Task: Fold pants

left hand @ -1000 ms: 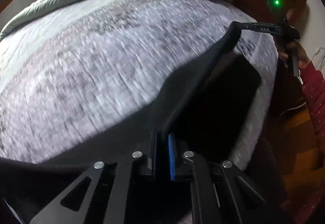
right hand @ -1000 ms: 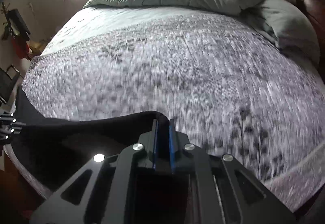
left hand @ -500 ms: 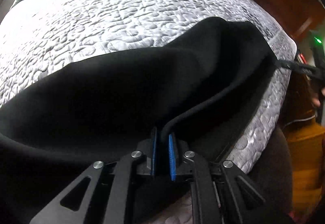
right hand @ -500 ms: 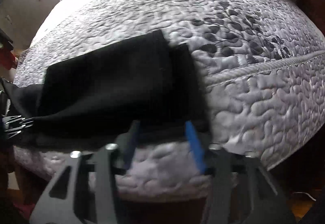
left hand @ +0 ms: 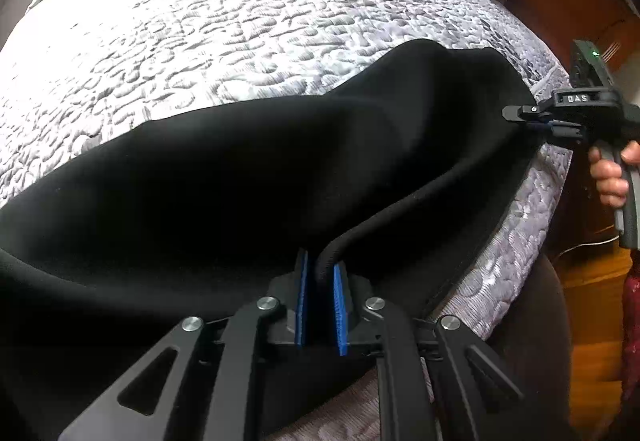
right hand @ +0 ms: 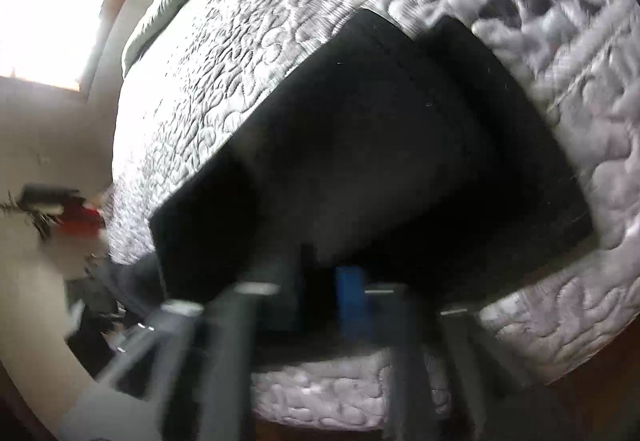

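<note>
Black pants lie on the bed

The black pants (left hand: pixel 260 169) lie across the mattress (left hand: pixel 200 25) near its front edge. The left tongs (left hand: pixel 320 301) pinch their edge. The right tongs (right hand: pixel 332 297) are clenched, empty.

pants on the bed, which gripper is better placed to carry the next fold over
Left, probably. The left gripper has a rolled edge of the black pants pinched between its blue pads. The right gripper sits shut at the far corner by the mattress edge; its grip is unclear.
</note>
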Demonstrator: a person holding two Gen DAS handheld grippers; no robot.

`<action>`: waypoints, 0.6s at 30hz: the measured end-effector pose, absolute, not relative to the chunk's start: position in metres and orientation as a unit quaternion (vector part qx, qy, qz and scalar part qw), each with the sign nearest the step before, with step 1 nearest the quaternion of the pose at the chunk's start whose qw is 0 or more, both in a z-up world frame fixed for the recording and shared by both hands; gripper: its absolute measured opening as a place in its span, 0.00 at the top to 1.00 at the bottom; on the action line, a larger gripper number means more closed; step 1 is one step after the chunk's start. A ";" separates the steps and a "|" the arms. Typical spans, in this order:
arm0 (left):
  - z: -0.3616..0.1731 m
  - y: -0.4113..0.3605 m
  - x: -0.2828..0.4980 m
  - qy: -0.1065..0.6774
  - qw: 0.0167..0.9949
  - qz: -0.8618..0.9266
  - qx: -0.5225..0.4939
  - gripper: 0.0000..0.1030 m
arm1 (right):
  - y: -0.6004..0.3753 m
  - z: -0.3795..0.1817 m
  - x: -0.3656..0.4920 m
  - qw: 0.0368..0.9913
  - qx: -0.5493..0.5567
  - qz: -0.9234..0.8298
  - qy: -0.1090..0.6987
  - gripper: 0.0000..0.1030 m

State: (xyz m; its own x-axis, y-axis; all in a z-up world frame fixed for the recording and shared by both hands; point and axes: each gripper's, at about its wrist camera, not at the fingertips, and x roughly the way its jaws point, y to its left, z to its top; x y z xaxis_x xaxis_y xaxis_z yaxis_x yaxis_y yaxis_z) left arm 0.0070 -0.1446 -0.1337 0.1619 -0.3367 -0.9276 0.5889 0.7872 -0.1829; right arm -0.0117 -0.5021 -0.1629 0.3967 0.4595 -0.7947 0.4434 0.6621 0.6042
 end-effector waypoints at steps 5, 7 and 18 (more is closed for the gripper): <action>-0.114 -0.149 -0.016 0.547 0.763 -0.320 0.129 0.87 | -0.498 -0.129 -0.026 0.751 0.376 -0.021 0.543 0.95; -0.118 -0.154 -0.022 0.548 0.760 -0.320 0.139 0.87 | -0.497 -0.141 -0.030 0.732 0.370 -0.054 0.569 0.95; -0.143 -0.150 -0.012 0.575 0.751 -0.310 0.098 0.87 | -0.425 -0.064 -0.035 0.786 0.135 -0.212 0.565 0.59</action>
